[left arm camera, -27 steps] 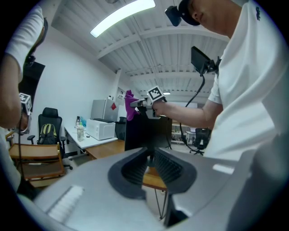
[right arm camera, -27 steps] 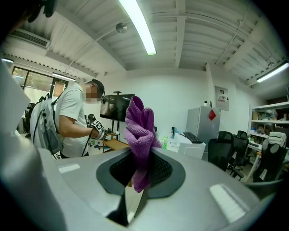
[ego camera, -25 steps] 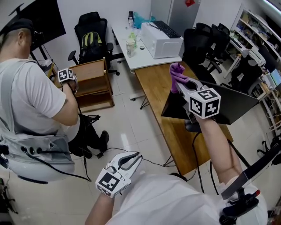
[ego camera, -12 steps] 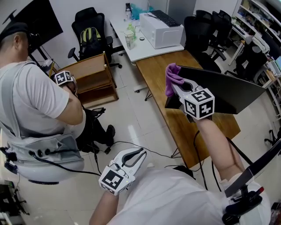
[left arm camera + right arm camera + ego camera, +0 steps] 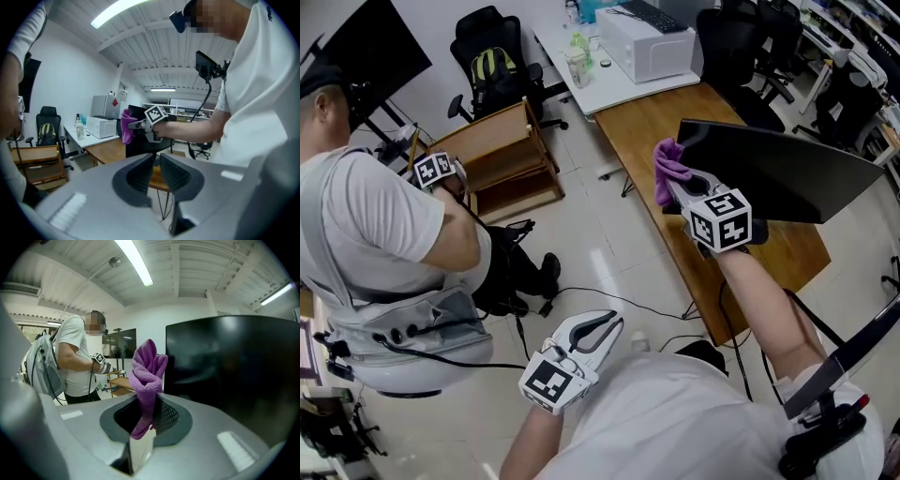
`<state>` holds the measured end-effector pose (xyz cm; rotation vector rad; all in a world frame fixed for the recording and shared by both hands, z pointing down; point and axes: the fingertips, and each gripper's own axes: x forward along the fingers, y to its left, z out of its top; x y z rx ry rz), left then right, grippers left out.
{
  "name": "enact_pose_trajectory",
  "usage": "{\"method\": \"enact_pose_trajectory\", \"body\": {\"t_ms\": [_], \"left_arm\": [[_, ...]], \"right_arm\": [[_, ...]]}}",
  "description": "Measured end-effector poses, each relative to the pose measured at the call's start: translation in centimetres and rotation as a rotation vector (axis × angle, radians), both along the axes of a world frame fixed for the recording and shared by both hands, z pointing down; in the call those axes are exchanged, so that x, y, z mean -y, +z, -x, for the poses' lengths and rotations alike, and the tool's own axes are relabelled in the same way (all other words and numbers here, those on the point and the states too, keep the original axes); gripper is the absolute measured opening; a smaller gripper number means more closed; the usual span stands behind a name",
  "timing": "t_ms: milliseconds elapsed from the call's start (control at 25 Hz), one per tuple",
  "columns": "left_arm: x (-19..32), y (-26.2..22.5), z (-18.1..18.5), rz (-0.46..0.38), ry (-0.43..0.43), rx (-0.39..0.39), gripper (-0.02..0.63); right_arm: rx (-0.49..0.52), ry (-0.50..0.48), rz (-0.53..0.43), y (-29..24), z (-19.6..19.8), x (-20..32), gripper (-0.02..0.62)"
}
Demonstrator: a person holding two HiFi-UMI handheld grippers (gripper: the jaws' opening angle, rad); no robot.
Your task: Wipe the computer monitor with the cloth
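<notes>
On wooden tabletop point(image 5: 642, 122), twd its near end: monitor point(image 5: 778, 173), screen dark, seen from above as a slanted slab. Right at its near-left corner: purple cloth point(image 5: 667, 167), bunched, sticking up out of right hand-held gripper point(image 5: 678, 178). Jaws clamped on cloth's lower end, short tail hanging below.

Vs 1 s ago: brought in closer, from out over the tabletop to just beside the panel's edge. In right gripper view, sits just left of the dark screen. Can't tell if touching yet.

Meaning for task: approach prob. about done, wiping itself not yet begun. Next likely calls for pressing cloth onto the glass and sweeping across.

Left hand-held gripper point(image 5: 605, 328): low, well apart from monitor, jaws nearly together, nothing betw. them. Shifted a little since then, otherwise idle.

Beyond, at left: another person point(image 5: 375, 216) w/ own gripper, apparently not involved.
</notes>
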<state>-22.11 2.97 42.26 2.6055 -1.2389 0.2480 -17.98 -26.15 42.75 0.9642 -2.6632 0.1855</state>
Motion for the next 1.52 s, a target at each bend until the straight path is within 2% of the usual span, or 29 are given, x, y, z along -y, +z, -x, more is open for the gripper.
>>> {"method": "enact_pose_trajectory", "body": {"t_ms": [760,840,1160,1520], "left_arm": [[-1.0,1.1,-0.5,0.060,0.014,0.039,0.070],[-1.1,1.3,-0.6,0.080,0.003,0.040,0.069],[-1.1,1.9,-1.3,0.079,0.018,0.053,0.071],[-0.7,2.5,-2.1,0.101,0.043,0.059,0.070]], "right_arm": [[-0.028,0.027,0.095,10.7,0.1,-0.2,0.048],[-0.037,0.021,0.100,12.0,0.0,-0.3,0.048],[-0.099,0.015,0.136,17.6,-0.6,-0.5,0.048],[-0.127,0.008,0.170,20.8,-1.3,-1.1,0.048]]}}
